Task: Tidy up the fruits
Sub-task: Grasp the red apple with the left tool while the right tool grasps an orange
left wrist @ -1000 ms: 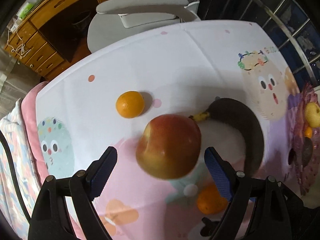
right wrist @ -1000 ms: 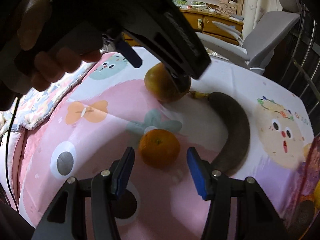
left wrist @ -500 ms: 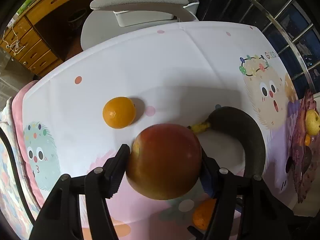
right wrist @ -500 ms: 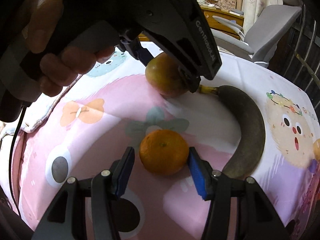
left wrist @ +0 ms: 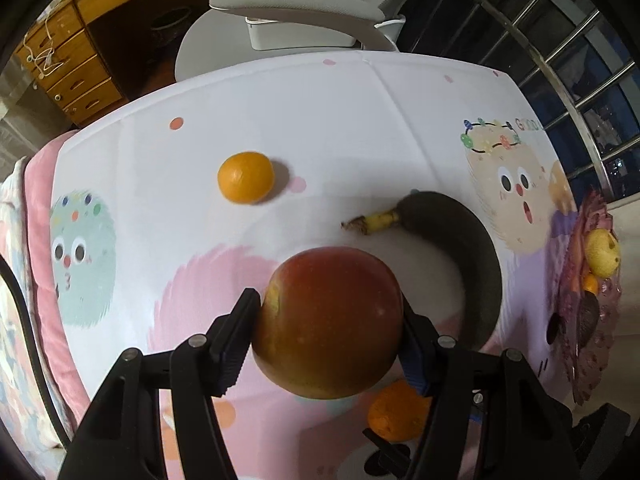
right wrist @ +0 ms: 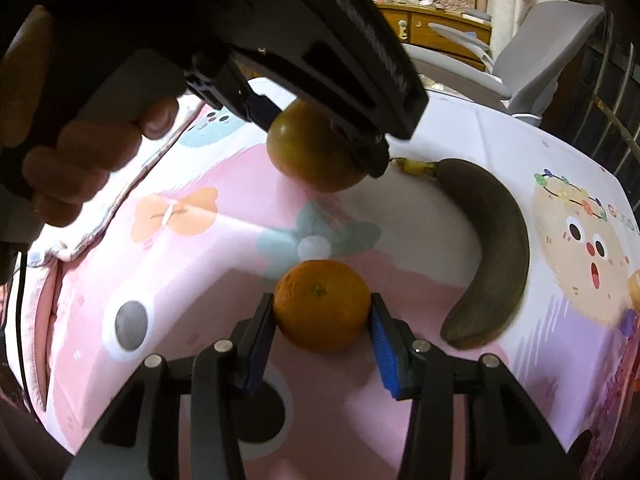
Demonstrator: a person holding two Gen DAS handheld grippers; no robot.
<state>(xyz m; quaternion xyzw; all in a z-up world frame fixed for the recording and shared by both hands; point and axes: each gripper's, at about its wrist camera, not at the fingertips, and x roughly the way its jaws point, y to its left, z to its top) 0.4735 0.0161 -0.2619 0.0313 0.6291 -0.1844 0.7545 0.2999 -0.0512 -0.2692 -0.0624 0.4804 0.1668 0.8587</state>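
Note:
My left gripper (left wrist: 328, 332) is shut on a red-yellow apple (left wrist: 328, 322) and holds it above the tablecloth; the apple also shows in the right wrist view (right wrist: 312, 152). My right gripper (right wrist: 322, 314) is shut on an orange (right wrist: 322, 305) that rests on the cloth; this orange also shows in the left wrist view (left wrist: 396, 414). A second orange (left wrist: 245, 177) lies farther back. A dark overripe banana (left wrist: 460, 256) curves at the right, also in the right wrist view (right wrist: 492, 248).
A purple fruit tray (left wrist: 588, 312) at the table's right edge holds a yellow pear (left wrist: 602, 252) and a small orange fruit. A grey office chair (left wrist: 296, 12) stands behind the table, a wooden desk (left wrist: 100, 32) beyond. Window bars (left wrist: 560, 40) run along the right.
My left gripper closed on the apple and lifted it off the cloth. My right gripper closed in on the near orange until both pads touch it.

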